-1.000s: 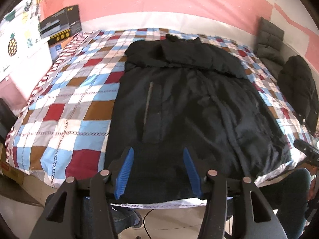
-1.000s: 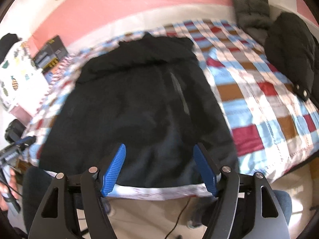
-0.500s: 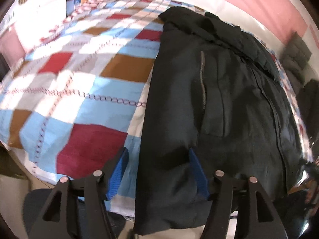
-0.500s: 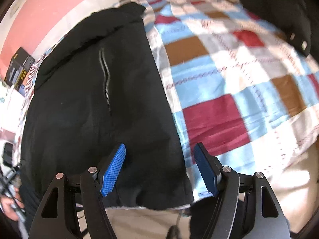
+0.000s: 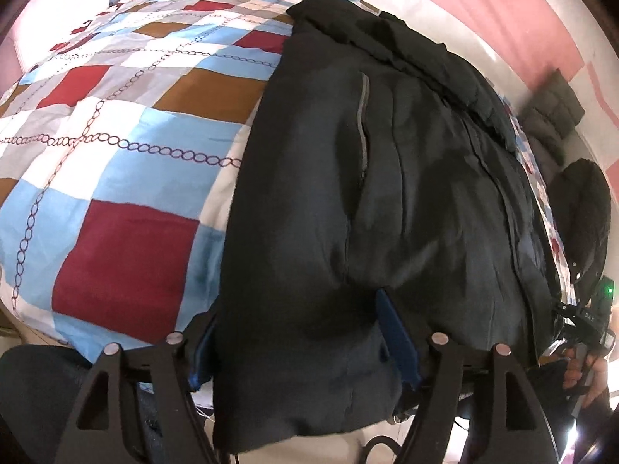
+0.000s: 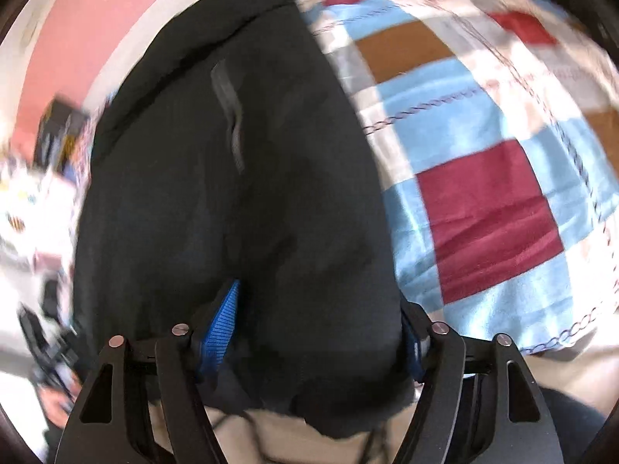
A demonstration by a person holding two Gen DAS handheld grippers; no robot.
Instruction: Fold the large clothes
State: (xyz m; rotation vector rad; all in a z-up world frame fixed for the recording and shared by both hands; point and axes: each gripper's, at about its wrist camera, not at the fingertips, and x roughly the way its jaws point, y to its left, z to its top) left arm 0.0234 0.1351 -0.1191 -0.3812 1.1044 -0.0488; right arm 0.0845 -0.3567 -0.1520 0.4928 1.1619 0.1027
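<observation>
A black jacket (image 5: 387, 178) lay lengthwise on the checked bedspread (image 5: 116, 147), its hem hanging over the near edge of the bed. The left gripper (image 5: 301, 332) stood wide open with the hem's left corner between its blue pads. The right gripper (image 6: 321, 332), equally spread, straddled the hem's right corner (image 6: 329, 386). Neither had closed on cloth.

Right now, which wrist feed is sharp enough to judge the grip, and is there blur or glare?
Left wrist view: sharp; black jacket hem lies between the left gripper fingers, quilt evenly lit. Right wrist view: motion-blurred, worst at the edges; right gripper straddles the hem; sunlight washes out the quilt's far corner.
</observation>
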